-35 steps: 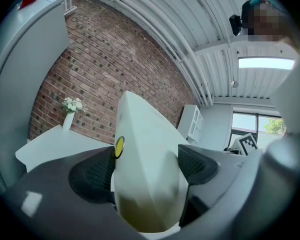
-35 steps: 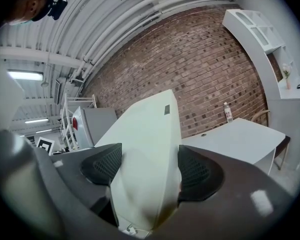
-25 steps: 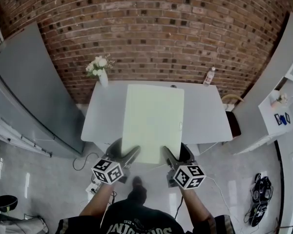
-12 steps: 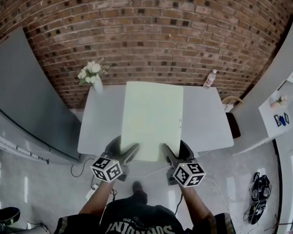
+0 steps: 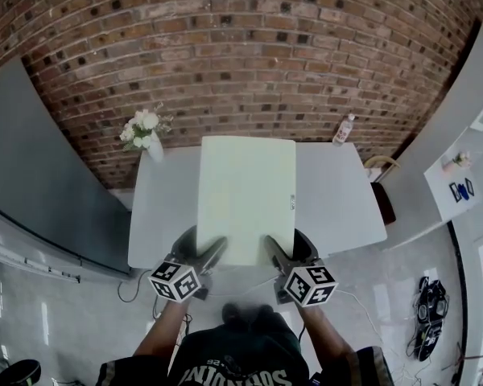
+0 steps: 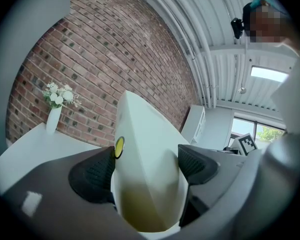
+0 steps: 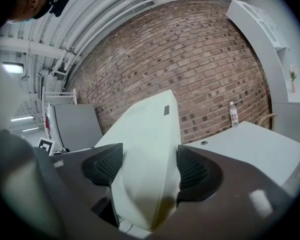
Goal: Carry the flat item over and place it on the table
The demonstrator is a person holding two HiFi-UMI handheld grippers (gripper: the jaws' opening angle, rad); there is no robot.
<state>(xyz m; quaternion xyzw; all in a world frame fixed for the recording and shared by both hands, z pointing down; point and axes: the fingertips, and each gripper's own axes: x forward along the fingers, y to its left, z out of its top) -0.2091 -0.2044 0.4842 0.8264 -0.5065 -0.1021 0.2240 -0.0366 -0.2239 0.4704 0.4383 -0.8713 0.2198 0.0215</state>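
Observation:
A pale green flat board [image 5: 245, 195] is held level above the white table [image 5: 338, 203], reaching from its front edge to its back edge in the head view. My left gripper [image 5: 210, 253] is shut on the board's near left corner, and my right gripper [image 5: 272, 250] is shut on its near right corner. In the left gripper view the board [image 6: 142, 154] runs forward between the two black pads [image 6: 92, 174]. The right gripper view shows the board [image 7: 147, 144] pinched the same way, with the table [image 7: 250, 144] below to the right.
A white vase of flowers [image 5: 147, 137] stands at the table's back left corner and a small bottle [image 5: 343, 129] at its back right. A brick wall [image 5: 241, 55] rises behind. A grey panel [image 5: 40, 175] stands on the left, a wooden chair [image 5: 378, 179] and white shelves [image 5: 467, 179] on the right.
The table has come nearer below the board over the last second. Both grippers keep their hold on the board's near corners.

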